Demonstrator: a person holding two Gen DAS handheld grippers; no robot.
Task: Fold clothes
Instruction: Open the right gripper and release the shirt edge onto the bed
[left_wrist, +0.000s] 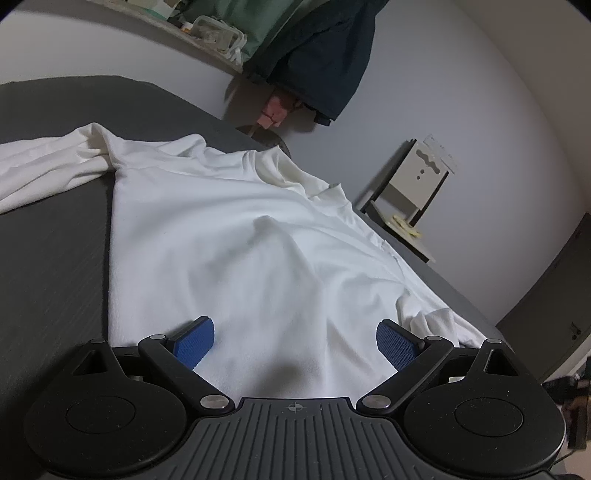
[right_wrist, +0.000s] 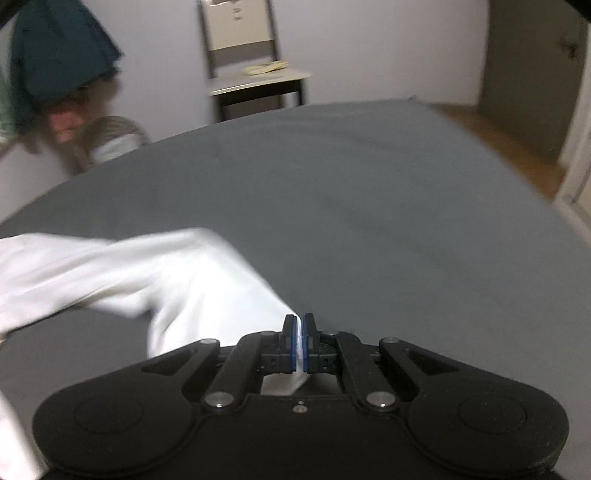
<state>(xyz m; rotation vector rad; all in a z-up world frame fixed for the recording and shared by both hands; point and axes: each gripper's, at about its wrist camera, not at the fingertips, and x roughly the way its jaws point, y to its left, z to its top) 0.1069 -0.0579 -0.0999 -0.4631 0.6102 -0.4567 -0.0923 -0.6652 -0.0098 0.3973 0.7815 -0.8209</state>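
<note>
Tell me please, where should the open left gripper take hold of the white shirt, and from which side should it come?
Probably at the near hem of the white shirt, coming in low from the near side. The left gripper is open, its blue pads straddling flat cloth there. The edge lies below them on the dark surface, giving a thin layer to pinch. The right gripper already clamps another part.

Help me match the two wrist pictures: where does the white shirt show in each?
Left wrist view: the white shirt fills the middle, spread on the grey bed, beyond the open left tongs.
Right wrist view: it trails to the lower left, its edge pinched in the right tongs.
Shared landmark: the chair by the wall.
</note>
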